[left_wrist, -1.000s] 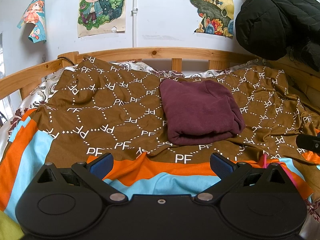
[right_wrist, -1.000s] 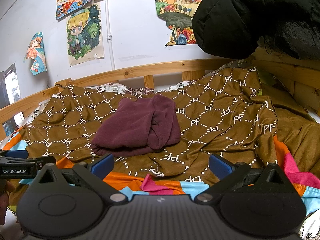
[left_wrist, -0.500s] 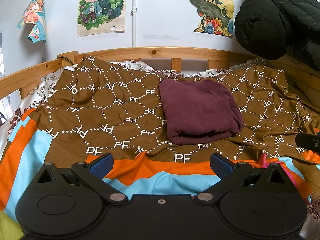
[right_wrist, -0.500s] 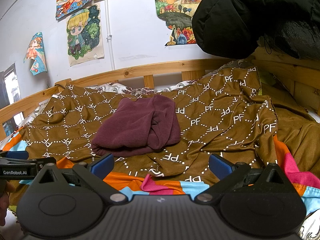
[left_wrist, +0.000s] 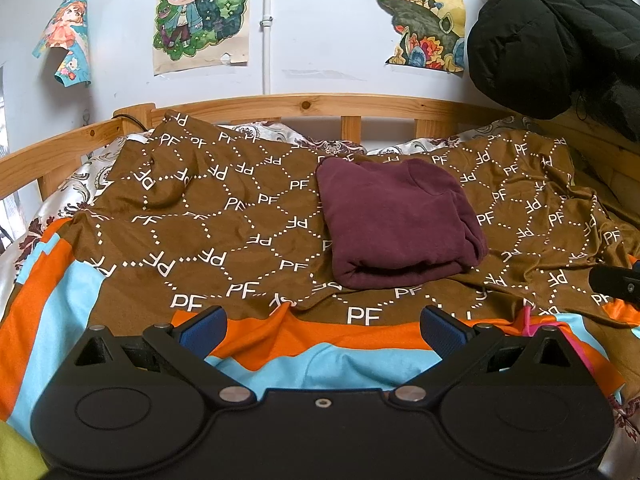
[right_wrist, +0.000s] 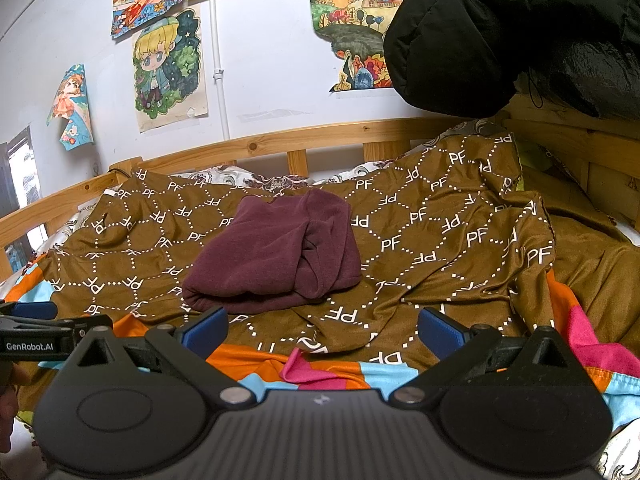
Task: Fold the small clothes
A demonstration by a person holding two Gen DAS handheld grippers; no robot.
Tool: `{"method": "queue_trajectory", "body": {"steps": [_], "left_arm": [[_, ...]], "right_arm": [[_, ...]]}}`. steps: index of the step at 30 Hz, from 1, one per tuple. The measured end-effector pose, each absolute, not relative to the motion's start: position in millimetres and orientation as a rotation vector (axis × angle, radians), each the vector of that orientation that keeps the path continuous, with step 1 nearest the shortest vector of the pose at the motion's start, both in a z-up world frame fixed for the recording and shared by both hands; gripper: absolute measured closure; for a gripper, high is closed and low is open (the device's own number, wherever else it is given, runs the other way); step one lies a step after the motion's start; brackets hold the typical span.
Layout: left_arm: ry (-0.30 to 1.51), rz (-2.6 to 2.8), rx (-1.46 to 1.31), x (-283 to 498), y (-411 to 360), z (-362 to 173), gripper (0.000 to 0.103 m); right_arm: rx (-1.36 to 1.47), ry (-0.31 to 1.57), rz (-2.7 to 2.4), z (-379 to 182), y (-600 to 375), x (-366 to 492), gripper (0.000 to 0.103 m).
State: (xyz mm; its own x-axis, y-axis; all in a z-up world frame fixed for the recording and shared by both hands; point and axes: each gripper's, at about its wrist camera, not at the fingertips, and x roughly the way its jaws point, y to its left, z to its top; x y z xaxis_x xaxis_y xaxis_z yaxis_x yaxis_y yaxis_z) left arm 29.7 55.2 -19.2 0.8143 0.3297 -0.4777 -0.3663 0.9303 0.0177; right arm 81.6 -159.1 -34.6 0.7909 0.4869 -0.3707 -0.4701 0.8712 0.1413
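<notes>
A maroon garment (left_wrist: 396, 220) (right_wrist: 276, 256) lies folded into a thick bundle on the brown "PF" patterned blanket (left_wrist: 224, 224) (right_wrist: 440, 240), near the middle of the bed. My left gripper (left_wrist: 322, 326) hovers open over the orange and blue cloth at the bed's near edge, well short of the garment. My right gripper (right_wrist: 322, 328) is also open, just in front of the bundle's near fold, holding nothing. The left gripper's side shows at the left edge of the right wrist view, and the right gripper's tip (left_wrist: 614, 282) at the right edge of the left wrist view.
A wooden bed rail (left_wrist: 320, 104) runs behind the blanket, under a white wall with cartoon posters (left_wrist: 200, 12). A black puffy jacket (left_wrist: 560, 28) (right_wrist: 520, 32) hangs at the upper right. A pink cloth edge (right_wrist: 592, 344) and floral sheet lie at the sides.
</notes>
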Motion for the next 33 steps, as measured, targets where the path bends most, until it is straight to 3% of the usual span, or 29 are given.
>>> {"method": "queue_trajectory", "body": {"steps": [33], "left_arm": [[0.492, 0.418, -0.074, 27.5, 59.5, -14.6, 0.001]], "right_arm": [[0.042, 0.412, 0.515, -34.1, -158.8, 81.1, 0.0]]}}
